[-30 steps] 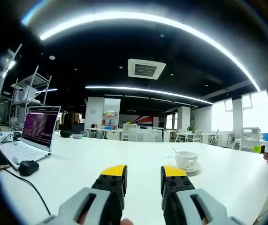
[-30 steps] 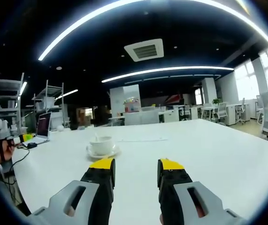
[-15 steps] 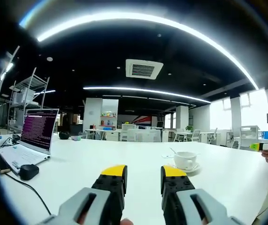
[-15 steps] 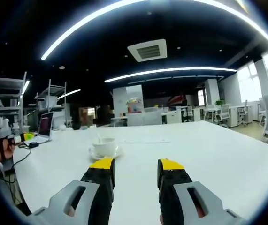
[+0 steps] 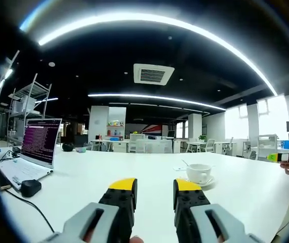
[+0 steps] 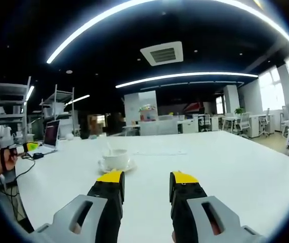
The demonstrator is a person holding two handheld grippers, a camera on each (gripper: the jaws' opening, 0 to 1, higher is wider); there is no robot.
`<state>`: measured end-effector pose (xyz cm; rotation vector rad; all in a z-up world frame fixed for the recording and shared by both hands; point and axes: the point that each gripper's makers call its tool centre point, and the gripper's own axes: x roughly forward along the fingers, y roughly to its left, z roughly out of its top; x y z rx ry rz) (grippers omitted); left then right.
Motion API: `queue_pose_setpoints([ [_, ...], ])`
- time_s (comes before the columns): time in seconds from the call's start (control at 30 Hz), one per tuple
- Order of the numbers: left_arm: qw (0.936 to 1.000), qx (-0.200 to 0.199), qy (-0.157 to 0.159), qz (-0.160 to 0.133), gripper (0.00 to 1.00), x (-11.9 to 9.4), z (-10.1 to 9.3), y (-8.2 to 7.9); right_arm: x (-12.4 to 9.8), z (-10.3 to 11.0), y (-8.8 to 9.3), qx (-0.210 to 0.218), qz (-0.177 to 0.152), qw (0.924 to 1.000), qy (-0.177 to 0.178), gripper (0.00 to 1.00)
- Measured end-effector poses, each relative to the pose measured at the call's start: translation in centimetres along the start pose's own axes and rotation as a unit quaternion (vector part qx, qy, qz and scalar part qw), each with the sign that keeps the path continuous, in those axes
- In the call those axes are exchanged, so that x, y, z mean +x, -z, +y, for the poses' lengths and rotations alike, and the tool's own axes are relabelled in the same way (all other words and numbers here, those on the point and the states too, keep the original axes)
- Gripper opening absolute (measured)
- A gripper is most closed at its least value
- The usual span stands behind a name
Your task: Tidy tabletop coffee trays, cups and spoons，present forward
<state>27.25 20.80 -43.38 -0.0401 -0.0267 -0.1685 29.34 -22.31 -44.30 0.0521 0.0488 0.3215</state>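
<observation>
Approach step: both the left claw [image 5: 154, 195] and right claw [image 6: 145, 186] hover spread and empty. The cup [image 5: 199, 172], on its saucer [image 5: 200, 181] with a spoon [image 5: 185, 163], sits on the bench [image 5: 109, 169] at 1 o'clock of the left claw. Next, I judge, reach and grip the saucer's rim.

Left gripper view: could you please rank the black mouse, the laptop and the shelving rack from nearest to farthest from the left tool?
1. Black mouse, on the table, low at the left of the left tool.
2. Laptop, just behind the mouse, screen lit.
3. Shelving rack, beyond the table, far left.
</observation>
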Motion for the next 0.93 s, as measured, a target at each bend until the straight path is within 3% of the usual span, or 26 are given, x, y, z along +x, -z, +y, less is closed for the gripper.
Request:
queue_pose_setpoints([
  [0.93, 0.9999, -0.011, -0.009, -0.004, 0.3, 0.0, 0.5, 0.6, -0.4, -0.4, 1.2, 0.009, 0.003, 0.9998, 0.018, 0.35],
])
